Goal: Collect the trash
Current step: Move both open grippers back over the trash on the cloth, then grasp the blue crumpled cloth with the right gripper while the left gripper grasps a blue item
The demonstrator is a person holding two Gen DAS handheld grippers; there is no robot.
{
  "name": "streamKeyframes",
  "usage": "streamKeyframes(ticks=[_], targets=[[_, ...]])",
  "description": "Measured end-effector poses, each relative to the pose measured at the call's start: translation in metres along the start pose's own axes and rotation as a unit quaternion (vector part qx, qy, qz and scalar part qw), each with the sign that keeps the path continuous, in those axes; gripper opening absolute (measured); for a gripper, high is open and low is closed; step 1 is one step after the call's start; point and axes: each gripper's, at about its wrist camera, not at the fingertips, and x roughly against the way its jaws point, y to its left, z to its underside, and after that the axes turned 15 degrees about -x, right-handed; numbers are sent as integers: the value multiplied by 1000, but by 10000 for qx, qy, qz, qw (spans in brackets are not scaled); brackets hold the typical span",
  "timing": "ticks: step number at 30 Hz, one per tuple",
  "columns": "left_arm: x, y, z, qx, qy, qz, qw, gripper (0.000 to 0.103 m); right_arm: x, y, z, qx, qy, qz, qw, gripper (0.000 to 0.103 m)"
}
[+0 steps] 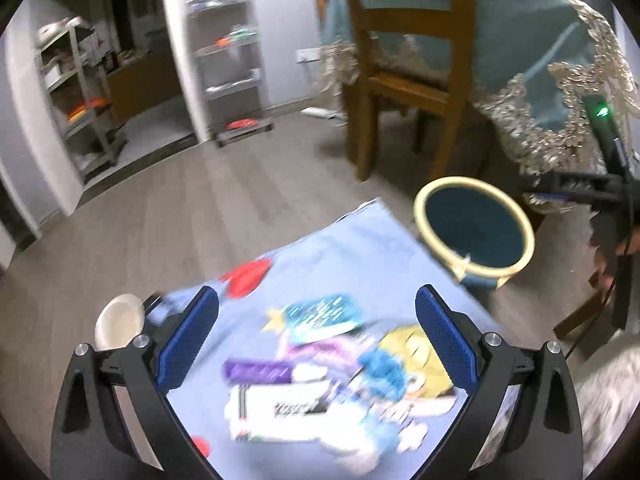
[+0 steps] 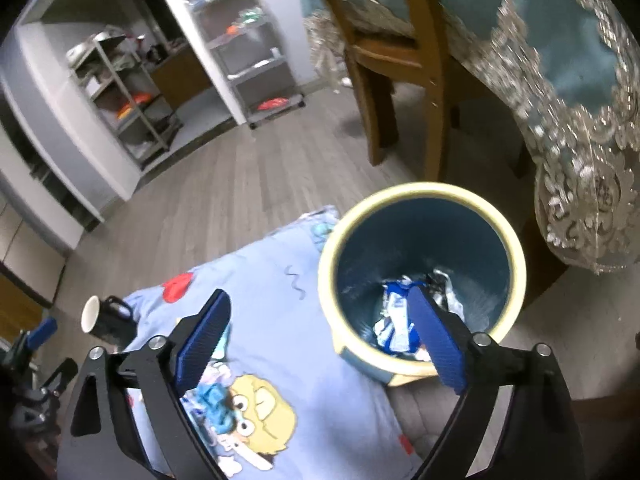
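- Room: grey wood-plank floor (image 2: 248, 184), metal wire shelving (image 1: 230, 68) upper left of both views, wooden ladder-back chair (image 1: 404, 64) and teal tablecloth with silvery lace edging (image 2: 576, 92) upper right.
- Left gripper (image 1: 316, 336): jaws spread wide, nothing between them; ribbed blue pads on black frame, bottom centre of the left wrist view.
- Below it, blurred: purple, teal and white crinkly wrappers (image 1: 292, 364) lying on a light-blue cartoon-print cloth (image 1: 360, 252).
- White-lined dark mug (image 1: 120, 322) on its side at lower left, at the cloth's edge.
- Right gripper (image 2: 324, 340): jaws also wide, empty; its right pad overlaps the bin's mouth in frame.
- Round bin (image 2: 420, 280), cream rim, dark teal inside, centre right of the right wrist view, next to the cloth.
- Crumpled blue-white and silvery foil trash (image 2: 400, 316) at the bin's bottom.
- More blue wrapper scraps (image 2: 216, 404) on the cloth, lower left, by a yellow cartoon face.
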Motion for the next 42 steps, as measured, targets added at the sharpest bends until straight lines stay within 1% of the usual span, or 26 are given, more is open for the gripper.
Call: streamKeyframes(ticks=[3,7,9,12,16,21,23,25,28,29,30,31,32,33,34,35,37,39,41,42], targets=[[16,18,27,161,71,-165,9997,97,7,18,14,200,-33,-74,9998,94],[28,32,56,300,116,-374,9988,97,9,38,37,498,66,-19,9987,95],[29,37,66,381,117,-370,9985,97,9,47,49,598,137,-11,9981,95],[28,37,77,178,167,-511,9984,97,8,62,67,730,253,-58,9970,95],[21,39,86,134,278,-491,9983,97,-2,76,85,746,489,-165,9959,95],[5,40,94,78,461,-454,9979,97,-24,94,103,1043,777,-12,9915,95],[-4,39,97,51,551,-438,9975,97,-36,95,111,975,994,-17,9903,95],[-14,37,99,-34,660,-531,9964,97,-51,94,120,855,1277,15,9881,95],[-26,34,100,-92,784,-501,9956,97,-66,91,130,795,1510,148,9852,93],[-29,33,100,-74,815,-430,9957,97,-70,91,132,860,1571,226,9836,92],[-33,31,101,-75,852,-335,9958,97,-72,91,134,895,1608,242,9826,86],[-34,30,101,-105,871,-307,9957,97,-75,90,136,902,1668,231,9816,77],[-37,28,102,-167,911,-300,9952,97,-79,89,139,894,1799,204,9794,71],[-39,27,102,-196,938,-292,9950,97,-84,89,142,899,1914,189,9772,62],[-41,25,103,-198,983,-247,9947,97,-88,89,145,918,2025,183,9748,58],[-43,24,103,-168,1010,-210,9945,97,-92,89,148,955,2123,185,9724,56],[-46,23,104,-66,1036,-131,9945,97,-99,89,153,972,2275,140,9688,49],[-47,20,105,121,1014,-38,9948,97,-108,90,158,974,2445,111,9647,45],[-47,18,107,349,955,85,9948,97,-116,91,163,1013,2575,138,9608,44],[-48,15,110,531,935,224,9939,97,-118,92,165,1014,2599,146,9602,43]])
